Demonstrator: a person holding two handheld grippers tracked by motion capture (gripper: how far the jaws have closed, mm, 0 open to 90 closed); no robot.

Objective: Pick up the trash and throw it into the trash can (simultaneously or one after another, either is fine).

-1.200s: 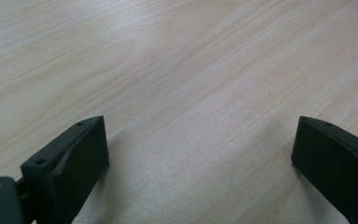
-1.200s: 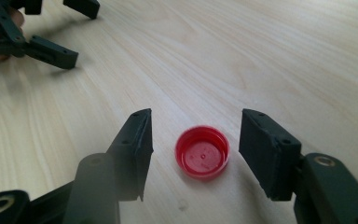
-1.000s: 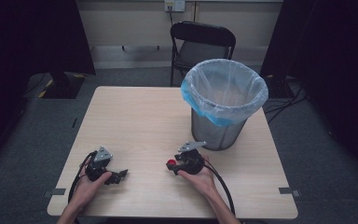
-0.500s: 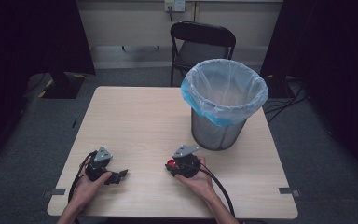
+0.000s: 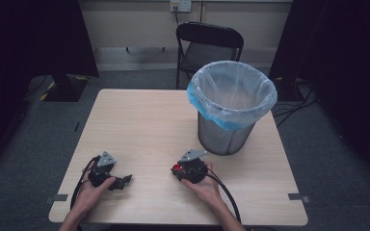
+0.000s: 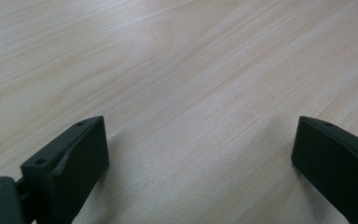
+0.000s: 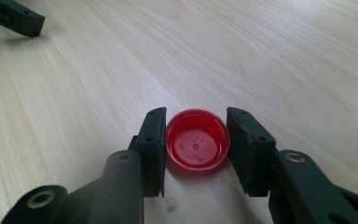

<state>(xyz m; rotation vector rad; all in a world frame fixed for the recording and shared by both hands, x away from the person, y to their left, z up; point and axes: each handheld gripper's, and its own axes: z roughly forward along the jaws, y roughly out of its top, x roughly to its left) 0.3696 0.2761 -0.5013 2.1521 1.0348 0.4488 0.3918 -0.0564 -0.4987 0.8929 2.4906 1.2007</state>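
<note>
Red cap (image 7: 196, 143), open side up, flat on desk (image 5: 144, 120), pinched between both jaws of right tool (image 7: 195, 151), just closed onto it. Left tool (image 6: 200, 154) released, well apart.

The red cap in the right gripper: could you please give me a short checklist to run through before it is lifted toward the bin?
1. Right gripper jaws have just been closing and now stand against both sides of the red cap: ok.
2. Cap centred between the jaws, open side up: ok.
3. Cap lifted off the table: not ok, it rests on the wood.
4. Bin upright with blue liner open: ok.
5. Left gripper open, holding nothing, apart from the cap: ok.
6. Grip firm enough to lift: cannot tell.
</note>
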